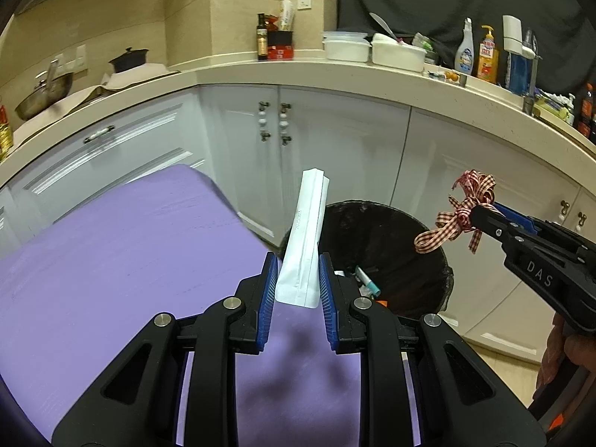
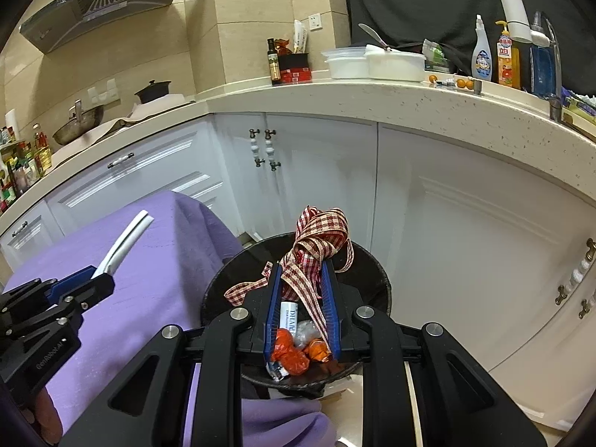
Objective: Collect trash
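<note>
Ribbon (image 2: 316, 253), red-checked, is clamped in the right gripper (image 2: 302, 272) right above the black bin (image 2: 372, 279). Left gripper (image 1: 298, 268) pinches a white packet (image 1: 303, 238) over the purple surface (image 1: 111, 260), beside the bin.

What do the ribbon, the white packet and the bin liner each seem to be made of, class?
Ribbon: woven fabric, matt, judging by its red and cream check and soft loops. White packet: probably paper or plastic film, smooth, with a flat sealed seam and sharp creases; the look leaves it open. Bin liner: thin black plastic, slightly glossy and wrinkled at the rim.
</note>
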Motion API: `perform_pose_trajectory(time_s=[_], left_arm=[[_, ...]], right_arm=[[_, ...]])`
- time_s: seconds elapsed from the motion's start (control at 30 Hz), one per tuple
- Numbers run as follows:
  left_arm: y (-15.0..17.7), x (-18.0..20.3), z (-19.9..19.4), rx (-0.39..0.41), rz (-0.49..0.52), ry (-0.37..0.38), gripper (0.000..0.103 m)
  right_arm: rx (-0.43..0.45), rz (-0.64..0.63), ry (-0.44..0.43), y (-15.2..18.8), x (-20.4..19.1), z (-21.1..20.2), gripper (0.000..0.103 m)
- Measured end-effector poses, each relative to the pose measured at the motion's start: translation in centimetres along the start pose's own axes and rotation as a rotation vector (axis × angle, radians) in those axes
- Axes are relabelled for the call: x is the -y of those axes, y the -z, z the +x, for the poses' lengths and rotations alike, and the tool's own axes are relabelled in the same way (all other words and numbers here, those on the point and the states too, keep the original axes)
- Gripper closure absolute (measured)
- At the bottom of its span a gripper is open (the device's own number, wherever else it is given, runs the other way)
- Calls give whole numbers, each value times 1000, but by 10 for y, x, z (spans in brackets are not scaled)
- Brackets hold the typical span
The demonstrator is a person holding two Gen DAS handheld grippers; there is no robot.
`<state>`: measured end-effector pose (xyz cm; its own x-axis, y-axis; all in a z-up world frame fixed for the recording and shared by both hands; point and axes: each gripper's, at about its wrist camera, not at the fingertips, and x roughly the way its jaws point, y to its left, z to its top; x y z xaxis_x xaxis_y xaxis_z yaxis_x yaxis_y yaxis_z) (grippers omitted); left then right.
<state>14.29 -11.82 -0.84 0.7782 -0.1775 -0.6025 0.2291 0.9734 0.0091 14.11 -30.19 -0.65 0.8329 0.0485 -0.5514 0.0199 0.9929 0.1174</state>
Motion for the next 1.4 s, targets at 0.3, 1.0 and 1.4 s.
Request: perform_pose_trajectory(time_s=[0.3,1.0,1.4], left_arm=[[-9,21,40,-30,21,28,81],[-11,24,81,-45,-15,47,48],[-13,19,63,10,-11,29,30]], right_arm=[[-25,11,5,-1,11,25,81],[-51,29,30,2,21,60,76],[-15,18,63,1,13,43,43]])
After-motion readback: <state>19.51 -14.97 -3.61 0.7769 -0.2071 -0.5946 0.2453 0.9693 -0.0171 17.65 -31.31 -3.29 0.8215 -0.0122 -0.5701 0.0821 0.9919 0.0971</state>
